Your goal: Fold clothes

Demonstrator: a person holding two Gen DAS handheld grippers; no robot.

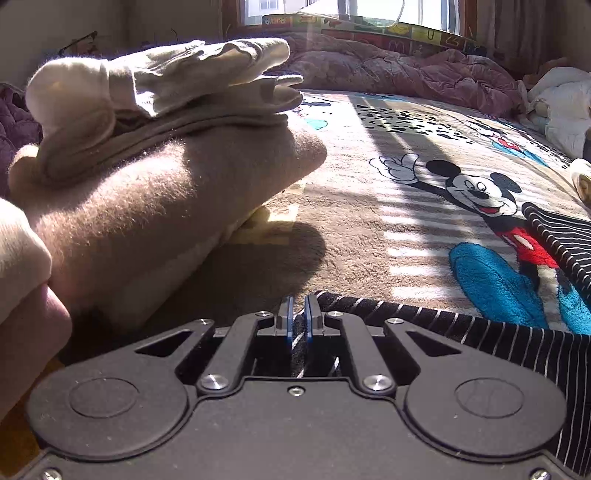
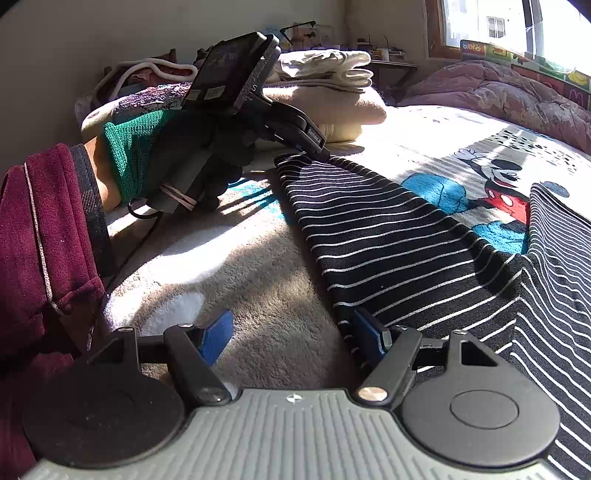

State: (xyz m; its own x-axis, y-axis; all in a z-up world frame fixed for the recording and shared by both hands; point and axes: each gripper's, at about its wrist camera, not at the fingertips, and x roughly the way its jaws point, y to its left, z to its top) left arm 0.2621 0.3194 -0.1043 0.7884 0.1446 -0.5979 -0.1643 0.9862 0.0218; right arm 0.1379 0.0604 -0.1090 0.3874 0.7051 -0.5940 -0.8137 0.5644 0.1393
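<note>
The left tool (image 1: 298, 319) is pinched on the hem of the striped garment (image 2: 388, 236), which lies flat on the bed at four o'clock; the right tool (image 2: 295, 336) gapes wide at its edge, gripping nothing. At ten o'clock beyond sits a folded stack (image 1: 159, 177), so I judge earlier pieces are done and this garment's folding is only starting.

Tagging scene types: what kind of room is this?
Most likely a home bedroom: a bed with a cartoon-mouse blanket, a rumpled pink quilt beneath the window, and a folded clothes stack.

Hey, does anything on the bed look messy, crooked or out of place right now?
Nothing stands out. The black white-striped garment lies spread on the cartoon-mouse blanket, and the folded beige clothes pile sits stacked beside it.
</note>
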